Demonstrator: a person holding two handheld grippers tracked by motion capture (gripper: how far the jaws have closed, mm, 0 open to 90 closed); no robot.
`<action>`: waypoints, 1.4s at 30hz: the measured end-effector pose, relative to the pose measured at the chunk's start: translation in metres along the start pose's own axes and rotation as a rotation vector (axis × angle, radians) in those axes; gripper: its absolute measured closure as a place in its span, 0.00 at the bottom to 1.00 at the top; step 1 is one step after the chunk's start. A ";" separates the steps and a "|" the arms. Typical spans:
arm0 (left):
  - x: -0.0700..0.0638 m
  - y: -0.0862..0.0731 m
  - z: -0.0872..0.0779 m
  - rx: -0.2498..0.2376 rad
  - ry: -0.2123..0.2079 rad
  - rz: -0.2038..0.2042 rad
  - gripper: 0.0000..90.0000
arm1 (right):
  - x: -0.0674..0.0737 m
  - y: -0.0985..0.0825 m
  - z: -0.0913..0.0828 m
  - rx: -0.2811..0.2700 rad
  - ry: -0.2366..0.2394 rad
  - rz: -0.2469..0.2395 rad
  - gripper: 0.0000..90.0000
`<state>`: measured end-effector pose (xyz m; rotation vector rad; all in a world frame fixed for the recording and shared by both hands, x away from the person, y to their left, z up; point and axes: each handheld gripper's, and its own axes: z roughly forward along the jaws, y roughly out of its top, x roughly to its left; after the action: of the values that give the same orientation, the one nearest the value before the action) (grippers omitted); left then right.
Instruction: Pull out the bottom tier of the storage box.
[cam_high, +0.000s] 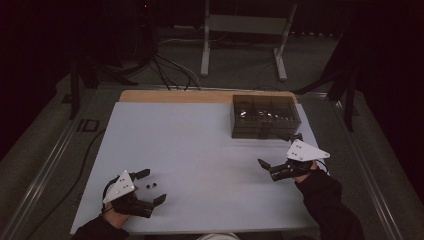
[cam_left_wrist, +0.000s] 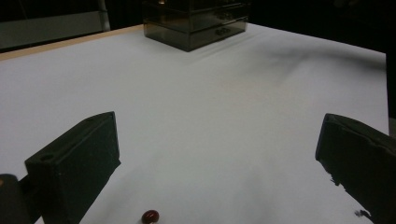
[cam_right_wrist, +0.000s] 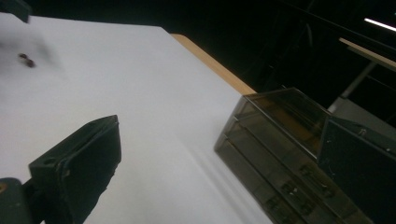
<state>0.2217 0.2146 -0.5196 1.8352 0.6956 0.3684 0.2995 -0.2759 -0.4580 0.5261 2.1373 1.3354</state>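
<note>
While the left tool (cam_high: 151, 186) gapes, two small glossy round beads (cam_high: 151, 186) lie between.

The room is dark. A white table (cam_high: 200, 145) fills the middle, with a wooden edge (cam_high: 175, 96) at its far side. Behind it, top middle, stands a grey metal frame (cam_high: 245, 30). Black cables (cam_high: 170, 67) lie on the grey floor (cam_high: 235, 70).

I'm seeing a white worktop (cam_high: 200, 150) with a light wood strip showing along its far edge. The drawer box (cam_high: 265, 116) is looking smoky, see-through grey-brown. Both tools are reading black, left tool (cam_high: 152, 186) and right tool (cam_high: 279, 154), each carrying a pale grey plate. One bead (cam_left_wrist: 150, 216) is showing glossy dark red. The sleeves are looking black.
</note>
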 end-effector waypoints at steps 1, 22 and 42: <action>0.000 0.000 0.000 -0.003 -0.001 0.001 0.01 | -0.001 -0.001 0.001 0.004 -0.007 -0.003 0.00; 0.000 -0.001 0.001 0.012 -0.005 0.004 0.01 | -0.018 -0.022 0.022 0.135 -0.094 -0.078 0.00; 0.001 -0.001 0.000 0.004 -0.005 -0.007 0.01 | -0.016 -0.042 0.047 0.290 -0.148 -0.229 0.04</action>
<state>0.2227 0.2152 -0.5204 1.8360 0.6996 0.3579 0.3403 -0.2715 -0.5083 0.4600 2.2028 0.8424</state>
